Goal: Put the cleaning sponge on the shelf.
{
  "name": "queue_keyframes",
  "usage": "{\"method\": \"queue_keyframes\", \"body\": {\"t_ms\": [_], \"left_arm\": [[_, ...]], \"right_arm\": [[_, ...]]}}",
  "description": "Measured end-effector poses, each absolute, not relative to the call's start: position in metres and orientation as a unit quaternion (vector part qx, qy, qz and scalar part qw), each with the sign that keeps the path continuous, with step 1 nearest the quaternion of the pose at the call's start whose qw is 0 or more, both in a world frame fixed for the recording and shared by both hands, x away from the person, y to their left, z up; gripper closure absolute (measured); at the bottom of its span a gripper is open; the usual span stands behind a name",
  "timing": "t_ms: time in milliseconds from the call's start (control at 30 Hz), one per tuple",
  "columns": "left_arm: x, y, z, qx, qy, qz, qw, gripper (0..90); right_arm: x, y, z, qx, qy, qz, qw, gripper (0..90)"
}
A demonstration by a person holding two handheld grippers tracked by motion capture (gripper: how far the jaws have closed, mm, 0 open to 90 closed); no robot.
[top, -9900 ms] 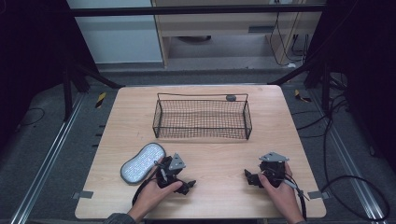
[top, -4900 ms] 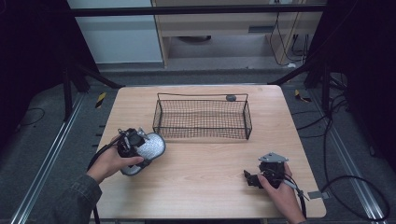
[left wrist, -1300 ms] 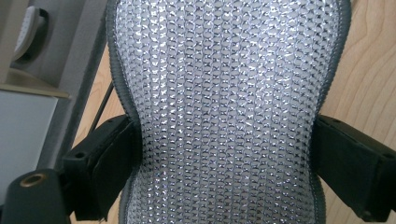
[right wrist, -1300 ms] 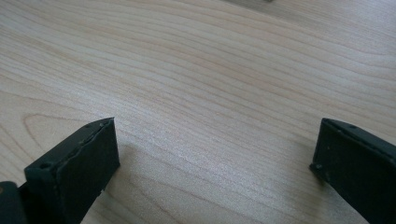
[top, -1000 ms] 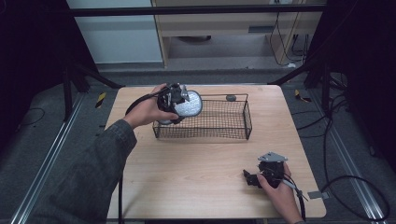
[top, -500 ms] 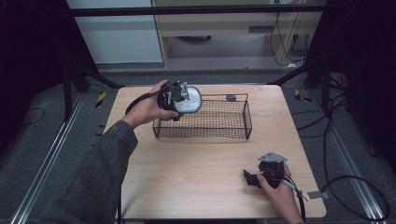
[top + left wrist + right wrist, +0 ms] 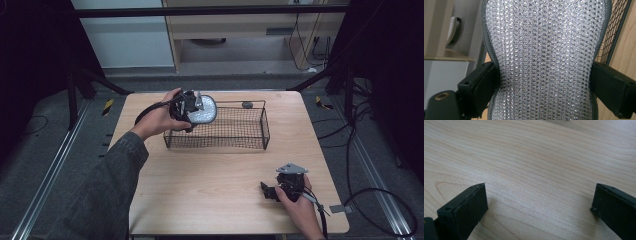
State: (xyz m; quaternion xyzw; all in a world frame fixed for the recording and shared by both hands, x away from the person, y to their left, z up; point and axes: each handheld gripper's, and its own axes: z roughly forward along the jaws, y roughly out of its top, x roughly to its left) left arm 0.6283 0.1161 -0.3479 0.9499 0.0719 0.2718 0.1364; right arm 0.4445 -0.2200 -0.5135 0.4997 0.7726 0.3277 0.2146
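Observation:
My left gripper is shut on a silver mesh pad with a grey rim, held above the left end of the black wire basket. In the left gripper view the mesh pad is squeezed between both black jaws, with the basket wire behind it at the right. My right gripper rests on the wooden table near the front right, jaws apart with nothing between them. In the right gripper view my right gripper stands wide over bare wood.
A small dark object lies on the table just behind the basket's back rim. A pale cabinet and a wooden shelf unit stand beyond the table. Cables trail on the floor at the right.
My left gripper picked the mesh pad up from the front left of the table and carried it to the basket's left end. Over the last second it edged slightly right. The right gripper stayed put.

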Motion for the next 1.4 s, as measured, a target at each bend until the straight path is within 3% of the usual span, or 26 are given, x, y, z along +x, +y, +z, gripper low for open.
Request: {"method": "queue_keyframes", "body": {"t_ms": [1400], "left_arm": [[0.652,0.111,-0.378,0.958,0.09,0.238,0.133,9.1]], "right_arm": [[0.445,-0.22,-0.514,0.499,0.772,0.328,0.216,0.4]]}}
